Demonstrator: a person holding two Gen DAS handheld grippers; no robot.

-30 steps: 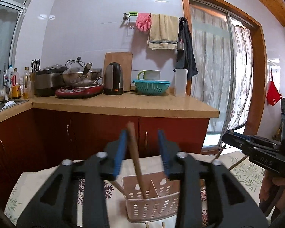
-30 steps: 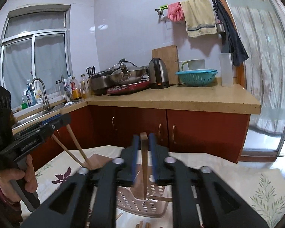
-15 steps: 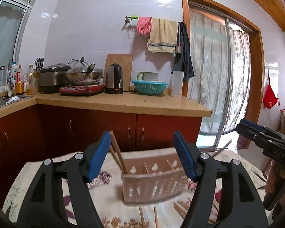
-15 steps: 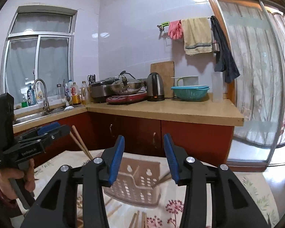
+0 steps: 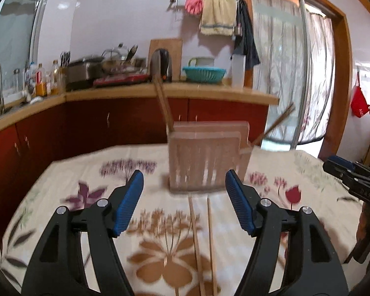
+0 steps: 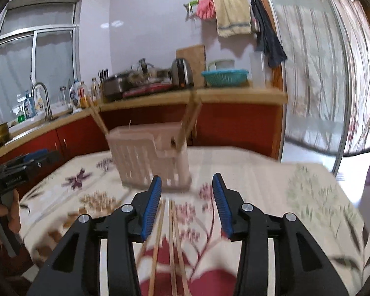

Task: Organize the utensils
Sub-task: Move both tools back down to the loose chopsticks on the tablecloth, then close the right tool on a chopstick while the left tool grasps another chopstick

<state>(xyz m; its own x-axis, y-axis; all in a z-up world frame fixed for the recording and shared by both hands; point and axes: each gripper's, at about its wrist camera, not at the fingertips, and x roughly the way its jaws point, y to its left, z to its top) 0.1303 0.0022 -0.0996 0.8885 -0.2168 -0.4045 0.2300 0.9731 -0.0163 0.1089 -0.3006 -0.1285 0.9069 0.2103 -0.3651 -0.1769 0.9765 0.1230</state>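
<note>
A pinkish slotted utensil basket (image 5: 207, 155) stands on the flowered tablecloth, also in the right wrist view (image 6: 150, 157). Wooden chopsticks stand in it, leaning left (image 5: 163, 103) and right (image 5: 275, 125); they show in the right wrist view too (image 6: 188, 123). Loose chopsticks (image 5: 202, 241) lie on the cloth in front of the basket, between my left gripper's (image 5: 185, 197) open jaws. My right gripper (image 6: 187, 203) is open and empty above more loose chopsticks (image 6: 171, 241). Both grippers are short of the basket.
The table (image 5: 61, 197) carries a flowered cloth. Behind it runs a red-cupboard kitchen counter (image 5: 209, 91) with a kettle, wok and teal basket. A sliding glass door (image 5: 283, 74) is at the right. The other gripper shows at each view's edge (image 5: 352, 177) (image 6: 14, 170).
Both grippers let go of chopsticks into the basket, opened wide, then drew back and tilted down. The basket now stands farther ahead and loose chopsticks on the cloth have come into view.
</note>
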